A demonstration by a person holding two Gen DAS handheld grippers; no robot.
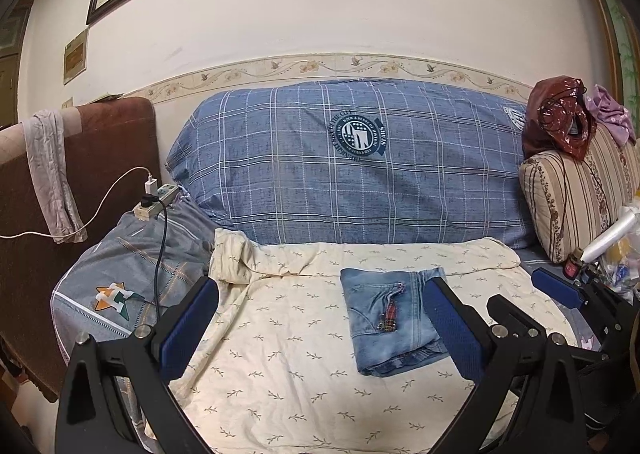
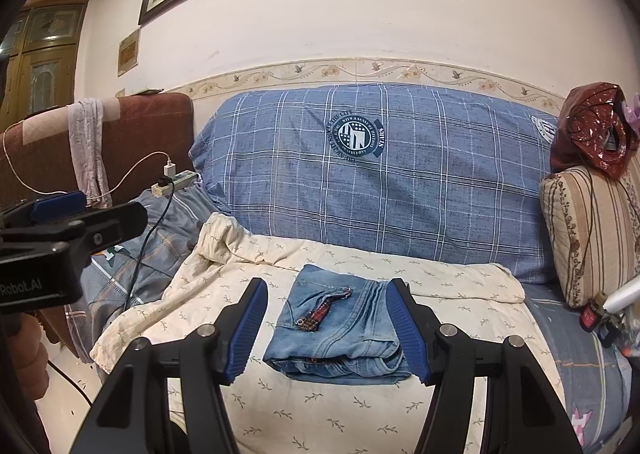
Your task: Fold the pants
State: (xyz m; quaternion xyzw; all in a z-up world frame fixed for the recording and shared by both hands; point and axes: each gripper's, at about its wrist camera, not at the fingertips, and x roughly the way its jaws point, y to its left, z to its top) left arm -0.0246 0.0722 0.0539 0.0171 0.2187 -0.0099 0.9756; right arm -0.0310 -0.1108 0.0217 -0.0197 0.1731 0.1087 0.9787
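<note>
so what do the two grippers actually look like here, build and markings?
Both match: the left gripper and right gripper have matte black, angular plastic frames with silver pivot screws, and fingers faced with ribbed blue pads. The left body, seen from the right wrist, carries white lettering ending "Robot.AI". No cables visible on either.

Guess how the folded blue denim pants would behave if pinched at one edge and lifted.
The folded blue denim pants would probably unfold and droop: several loose layers show at the near edge. Stacked denim looks fairly heavy. Pushed, it would likely drag the wrinkled cream leaf-print sheet.

a bed (image 2: 568,338) under a cream leaf-print sheet (image 2: 360,414) carries folded light-blue denim pants (image 2: 340,330) and a blue checked pillow (image 2: 400,182).
</note>
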